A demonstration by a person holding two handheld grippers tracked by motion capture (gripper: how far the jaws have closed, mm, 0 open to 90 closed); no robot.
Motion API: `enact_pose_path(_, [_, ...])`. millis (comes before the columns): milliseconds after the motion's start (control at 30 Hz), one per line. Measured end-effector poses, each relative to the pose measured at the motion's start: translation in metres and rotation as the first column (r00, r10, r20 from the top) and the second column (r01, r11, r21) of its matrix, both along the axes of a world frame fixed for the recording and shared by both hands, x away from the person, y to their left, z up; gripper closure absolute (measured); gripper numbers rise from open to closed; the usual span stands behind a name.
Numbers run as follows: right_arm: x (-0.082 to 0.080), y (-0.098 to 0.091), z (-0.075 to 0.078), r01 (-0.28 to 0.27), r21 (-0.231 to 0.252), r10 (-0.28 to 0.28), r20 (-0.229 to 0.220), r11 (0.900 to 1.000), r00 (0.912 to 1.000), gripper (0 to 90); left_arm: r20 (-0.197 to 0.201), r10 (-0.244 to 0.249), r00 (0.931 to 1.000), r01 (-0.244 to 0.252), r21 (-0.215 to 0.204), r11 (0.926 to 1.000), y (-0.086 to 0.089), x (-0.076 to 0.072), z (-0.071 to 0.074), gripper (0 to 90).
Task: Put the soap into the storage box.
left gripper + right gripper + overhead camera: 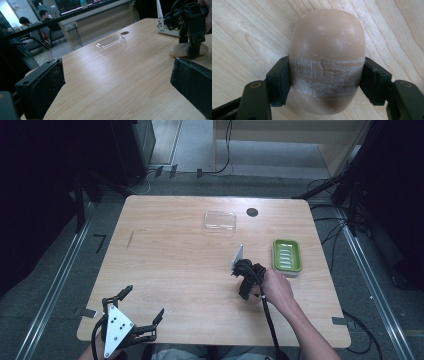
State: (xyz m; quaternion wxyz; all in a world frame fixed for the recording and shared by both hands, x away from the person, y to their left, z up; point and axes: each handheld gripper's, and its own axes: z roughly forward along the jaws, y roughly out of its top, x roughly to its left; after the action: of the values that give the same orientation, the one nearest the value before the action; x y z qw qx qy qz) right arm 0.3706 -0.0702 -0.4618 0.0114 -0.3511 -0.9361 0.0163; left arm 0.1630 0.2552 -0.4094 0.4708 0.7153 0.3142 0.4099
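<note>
My right gripper (325, 80) has both jaws pressed against the oval tan soap bar (327, 60), lying near the wooden table's (165, 265) right edge, just before the green ribbed soap dish (287, 255). Next, I'd judge: lift it dishward. My left gripper (142, 305) hovers wide open, empty, at the near-left corner.

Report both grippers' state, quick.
Left gripper: open, holding nothing, near the table's near edge.
Right gripper: closed on the tan bar of soap, which sits on the table.
</note>
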Motion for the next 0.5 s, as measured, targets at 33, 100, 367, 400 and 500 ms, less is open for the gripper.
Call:
enact_pose_path(33, [0.0,0.0,0.0,0.0,0.0,0.0,0.0,1.0,1.0,33.2,0.0,-0.001,1.0,0.001,0.001,1.0,0.0,0.0,0.0,0.0])
enact_pose_path(100, [0.0,-0.001,0.005,0.005,0.003,-0.005,0.004,1.0,1.0,33.2,0.0,-0.001,1.0,0.001,0.002,1.0,0.0,0.0,0.0,0.0])
enact_pose_path(367, [0.0,-0.004,0.014,0.001,0.002,-0.001,0.008,1.0,1.0,33.2,-0.001,0.0,1.0,0.0,0.004,1.0,0.0,0.0,0.0,0.0])
enact_pose_path(400, [0.0,-0.004,0.015,0.007,0.004,-0.007,0.007,1.0,1.0,33.2,-0.001,0.0,1.0,0.0,0.004,1.0,0.0,0.0,0.0,0.0])
enact_pose_path(500, [0.001,-0.006,0.017,-0.006,0.002,0.006,0.007,1.0,1.0,33.2,-0.001,0.0,1.0,0.0,0.004,1.0,0.0,0.0,0.0,0.0])
